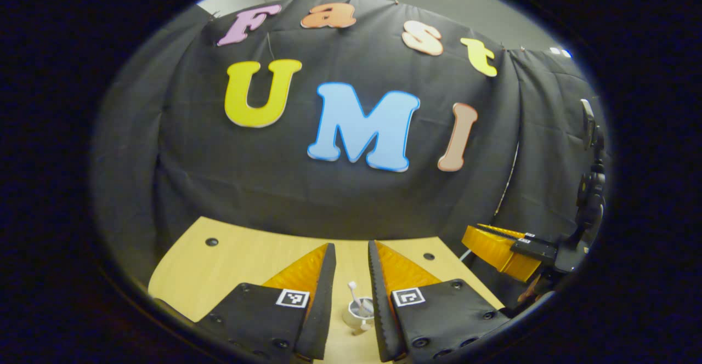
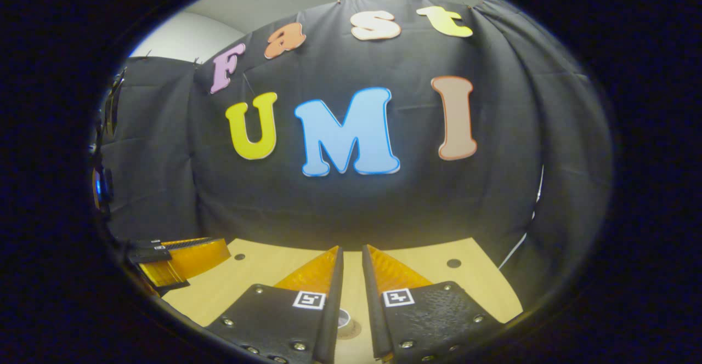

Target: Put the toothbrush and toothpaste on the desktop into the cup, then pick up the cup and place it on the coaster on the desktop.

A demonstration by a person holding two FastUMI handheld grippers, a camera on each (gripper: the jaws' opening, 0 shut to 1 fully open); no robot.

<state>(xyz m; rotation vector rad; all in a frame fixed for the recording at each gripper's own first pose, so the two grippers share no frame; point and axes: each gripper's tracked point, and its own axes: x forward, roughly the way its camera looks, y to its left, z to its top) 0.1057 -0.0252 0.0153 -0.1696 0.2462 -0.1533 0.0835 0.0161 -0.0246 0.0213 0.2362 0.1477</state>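
Here, the left claw [image 1: 351,276] hangs over the desk [image 1: 241,260], its fingers a little apart and holding nothing. Between them, down below, stands the white cup [image 1: 357,316] with the toothbrush [image 1: 356,297] poking up out of it. The cup stands near the desk's front edge, about midway along it. The right claw [image 2: 351,276] hangs over the desk too, fingers a little apart, pinching nothing. Between them shows a bit of a round rim, too hidden to name. Each claw shows at the side of the other's view.
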